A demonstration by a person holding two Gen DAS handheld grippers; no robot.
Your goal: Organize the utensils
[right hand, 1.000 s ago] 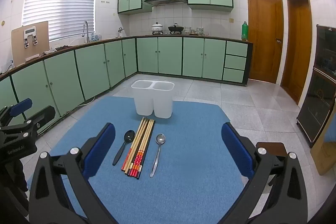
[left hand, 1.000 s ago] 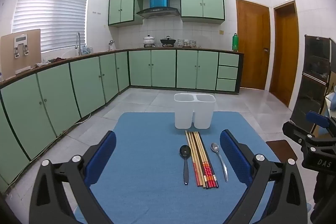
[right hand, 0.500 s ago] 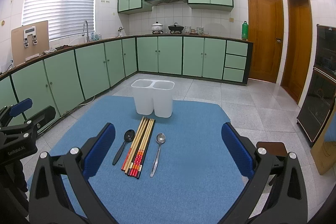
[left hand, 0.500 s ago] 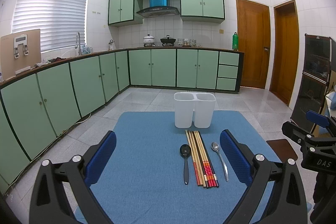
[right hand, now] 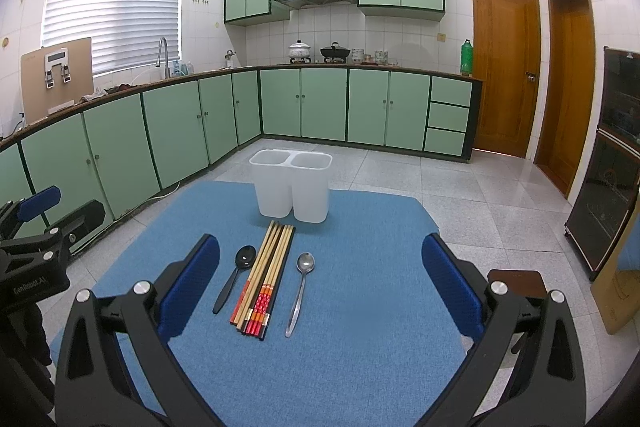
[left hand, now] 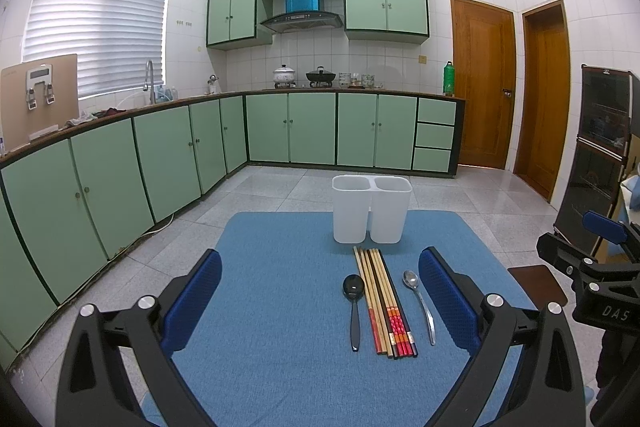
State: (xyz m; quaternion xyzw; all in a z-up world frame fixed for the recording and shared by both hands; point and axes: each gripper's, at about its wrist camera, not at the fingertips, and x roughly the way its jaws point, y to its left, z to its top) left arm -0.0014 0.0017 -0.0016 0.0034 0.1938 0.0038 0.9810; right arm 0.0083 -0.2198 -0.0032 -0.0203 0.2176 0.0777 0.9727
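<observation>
Utensils are laid out in a row on a blue-covered tabletop (left hand: pixel 280 307): a black spoon (left hand: pixel 353 301) at the left, a bundle of chopsticks (left hand: pixel 382 301) in the middle and a metal spoon (left hand: pixel 419 299) at the right, all lying flat with their handles toward the cameras. Beyond them, at 12 o'clock, a white two-compartment holder (left hand: pixel 370 211) is set upright, with both compartments seen empty from the right wrist view; the chopstick tips are placed just short of its base. The left hand-held gripper (left hand: pixel 320 301) is held spread wide above the near edge of the cloth, with nothing between its blue pads (left hand: pixel 448 293), the utensils lying toward its 1 o'clock. The right hand-held gripper (right hand: pixel 320 289) is likewise spread wide and empty, the utensils being seen at its 11 o'clock.
</observation>
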